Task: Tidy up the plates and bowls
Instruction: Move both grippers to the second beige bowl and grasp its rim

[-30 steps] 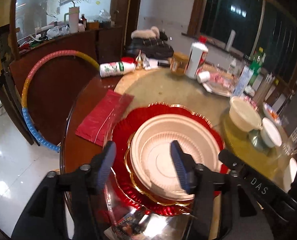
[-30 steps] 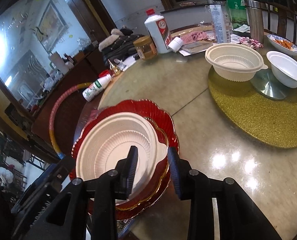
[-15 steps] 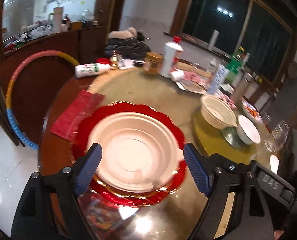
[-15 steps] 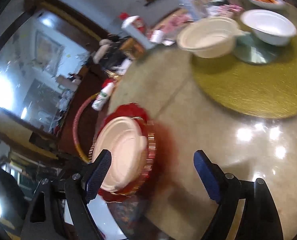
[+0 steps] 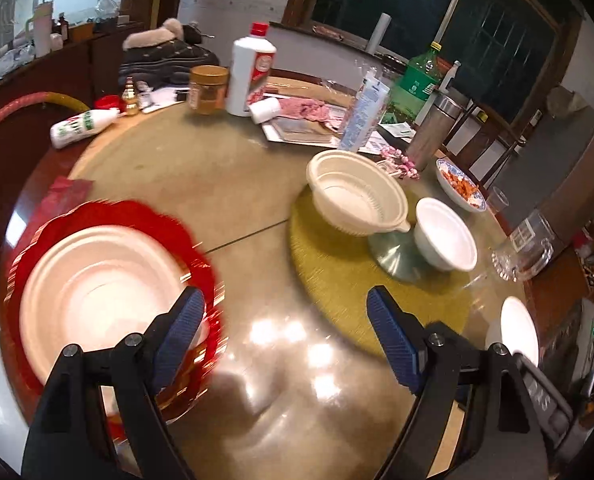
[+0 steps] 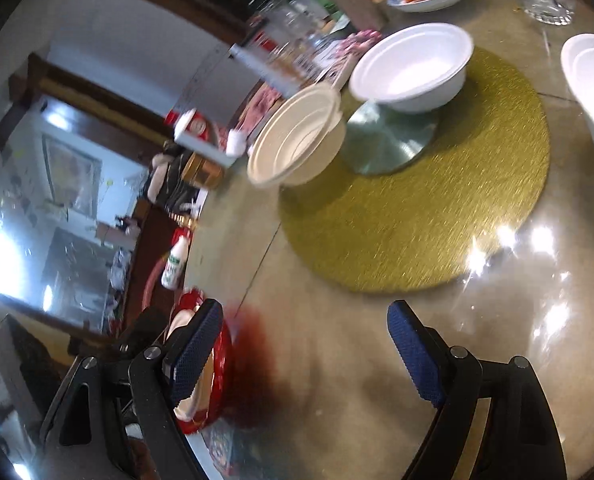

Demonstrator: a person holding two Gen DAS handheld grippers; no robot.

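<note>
Since it looks like thin disposable ware, the cream bowl (image 5: 357, 196) is probably sitting light, a little flexible and easily crushed, so its rim, perhaps by the small lip, seems the place to hold. It is resting mouth-up on the gold mat (image 5: 337, 280), round, no long axis, beside the white bowl (image 5: 445, 236). Both left tongs (image 5: 285, 336) and right tongs (image 6: 305, 352) are hanging released, empty, having just been opening over the worktop (image 5: 217, 184).

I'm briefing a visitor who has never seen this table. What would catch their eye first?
Probably the scalloped red plate near the table's edge, with a cream plate stacked on it. Next, the round gold mat mid-table, where a cream bowl and a white bowl flank a silver disc. Both grippers, left and right, hover open and empty.
</note>
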